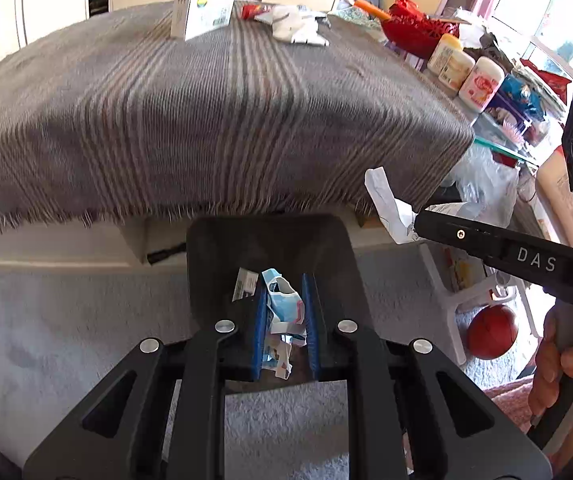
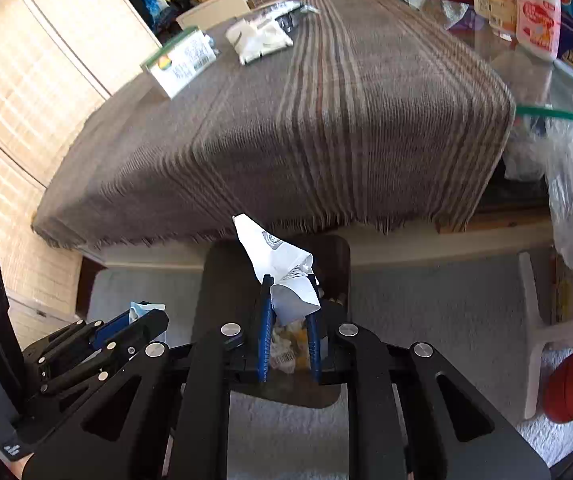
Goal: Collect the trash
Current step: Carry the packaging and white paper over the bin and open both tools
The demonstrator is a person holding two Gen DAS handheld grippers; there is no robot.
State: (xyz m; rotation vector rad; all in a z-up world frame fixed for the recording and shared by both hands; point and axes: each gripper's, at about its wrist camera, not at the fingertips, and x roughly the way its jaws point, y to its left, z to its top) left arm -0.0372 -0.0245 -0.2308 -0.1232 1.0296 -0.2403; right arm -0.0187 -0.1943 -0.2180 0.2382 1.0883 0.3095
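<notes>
Over a dark bin (image 1: 270,248) on the carpet, just below the fringed front edge of the striped table cloth (image 1: 206,112), the left gripper (image 1: 285,312) pinches a crumpled blue mask (image 1: 282,304) (jaws nearly closed); the right gripper (image 2: 288,320) clamps a white paper scrap (image 2: 282,272).

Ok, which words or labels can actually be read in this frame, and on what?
"DAS": on the right hand-held gripper, along its black body.
Carton print and barcode: too blurred.
Lotion bottles: labels unreadable.
White paper held by the right hand-held gripper: print too small.
</notes>
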